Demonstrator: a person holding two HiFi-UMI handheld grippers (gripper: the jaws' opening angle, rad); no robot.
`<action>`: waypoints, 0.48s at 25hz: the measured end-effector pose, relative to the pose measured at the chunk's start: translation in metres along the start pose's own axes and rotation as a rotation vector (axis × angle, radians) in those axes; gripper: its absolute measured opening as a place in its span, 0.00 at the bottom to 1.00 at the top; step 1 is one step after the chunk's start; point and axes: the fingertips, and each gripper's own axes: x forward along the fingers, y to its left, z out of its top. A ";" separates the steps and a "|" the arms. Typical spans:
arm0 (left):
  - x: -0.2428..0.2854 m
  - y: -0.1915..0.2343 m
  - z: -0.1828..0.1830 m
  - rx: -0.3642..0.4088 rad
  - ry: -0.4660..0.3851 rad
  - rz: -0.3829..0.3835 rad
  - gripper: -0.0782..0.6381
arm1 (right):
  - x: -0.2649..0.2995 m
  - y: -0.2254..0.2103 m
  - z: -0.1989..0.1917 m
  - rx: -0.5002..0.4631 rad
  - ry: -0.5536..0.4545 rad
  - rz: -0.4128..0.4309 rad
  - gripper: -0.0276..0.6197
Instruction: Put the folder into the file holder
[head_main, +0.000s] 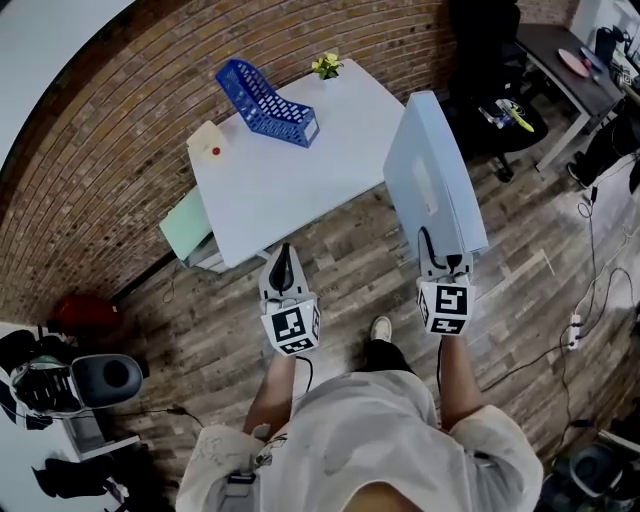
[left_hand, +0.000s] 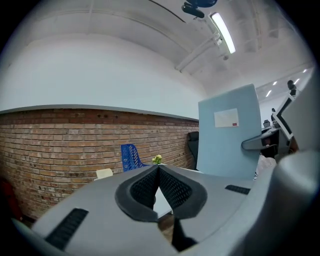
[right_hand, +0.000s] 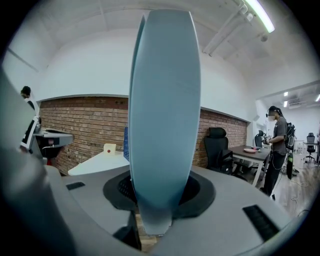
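Note:
A pale blue box folder (head_main: 432, 175) stands upright in the air right of the white table (head_main: 270, 190), with my right gripper (head_main: 441, 268) shut on its lower edge. In the right gripper view the folder's spine (right_hand: 164, 115) rises between the jaws and fills the middle. The blue mesh file holder (head_main: 265, 100) lies tilted at the table's far side; the left gripper view shows it small by the brick wall (left_hand: 131, 156). My left gripper (head_main: 284, 268) hovers shut and empty at the table's near edge, pads touching (left_hand: 158, 187). The folder (left_hand: 229, 132) shows at its right.
A small yellow plant (head_main: 327, 65) and a cream box with a red dot (head_main: 208, 143) sit on the table. Green folders (head_main: 188, 228) lie at its left end. A black office chair (head_main: 490, 60) and another desk (head_main: 575, 65) stand at right; cables cross the wooden floor.

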 end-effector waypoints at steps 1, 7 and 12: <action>0.007 -0.005 0.003 0.000 -0.001 -0.002 0.12 | 0.005 -0.006 0.000 0.006 0.000 0.002 0.29; 0.036 -0.023 0.013 0.000 -0.006 0.011 0.12 | 0.028 -0.031 -0.003 0.025 0.007 0.013 0.29; 0.054 -0.037 0.015 0.021 -0.006 -0.001 0.12 | 0.039 -0.046 -0.001 0.029 0.001 0.014 0.29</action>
